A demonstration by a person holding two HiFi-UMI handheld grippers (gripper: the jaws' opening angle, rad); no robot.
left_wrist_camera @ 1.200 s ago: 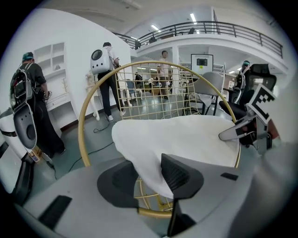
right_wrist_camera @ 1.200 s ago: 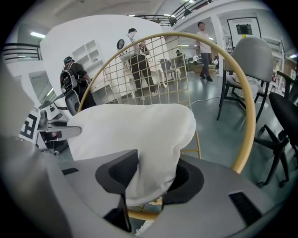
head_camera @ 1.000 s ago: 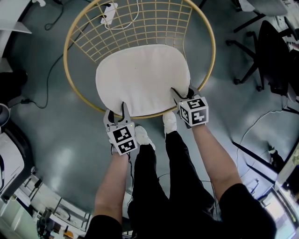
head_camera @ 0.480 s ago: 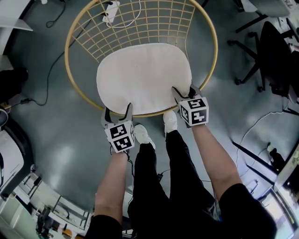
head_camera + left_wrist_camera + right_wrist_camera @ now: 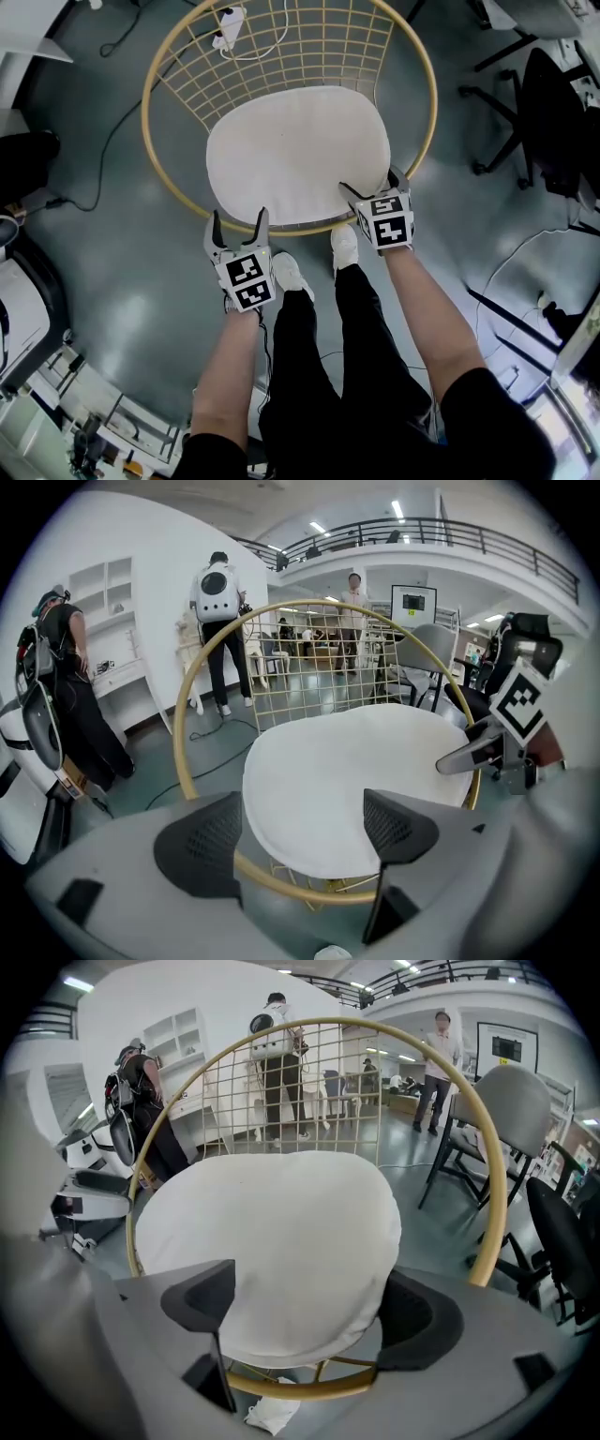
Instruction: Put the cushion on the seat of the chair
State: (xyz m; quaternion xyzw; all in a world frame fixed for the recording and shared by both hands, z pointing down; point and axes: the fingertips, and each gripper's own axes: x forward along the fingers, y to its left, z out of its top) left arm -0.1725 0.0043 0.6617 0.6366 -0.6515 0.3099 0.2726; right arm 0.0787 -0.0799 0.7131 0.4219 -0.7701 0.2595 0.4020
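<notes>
- The white cushion (image 5: 298, 155) lies flat on the seat of the chair (image 5: 292, 889). It sits inside the round golden rim, with the wire-grid back rising at 12 o'clock.
- The cushion's near edge reaches the rim at 6 o'clock, and its surface looks smooth.
- The left tool (image 5: 238, 217) sits at about 7 o'clock of the cushion, at the outer side of the rim.
- Its jaws have just been opening and now stand spread wide. In the left gripper view the cushion's near edge and the rim show through the gap, and neither pad touches them.
- The right tool (image 5: 372, 183) sits at about 5 o'clock of the cushion, over the rim.
- Its jaws have just been opening too and now stand spread. In the right gripper view the cushion's edge lies between them, and the pads do not squeeze it.
- The person's white shoes (image 5: 286, 272) stand on the grey floor (image 5: 112, 281) just below the rim, between the two tools.
- A dark office chair (image 5: 553, 112) stands well apart at 3 o'clock.
- A white power strip (image 5: 230, 21) with its cable lies on the floor at 12 o'clock, seen through the grid.
</notes>
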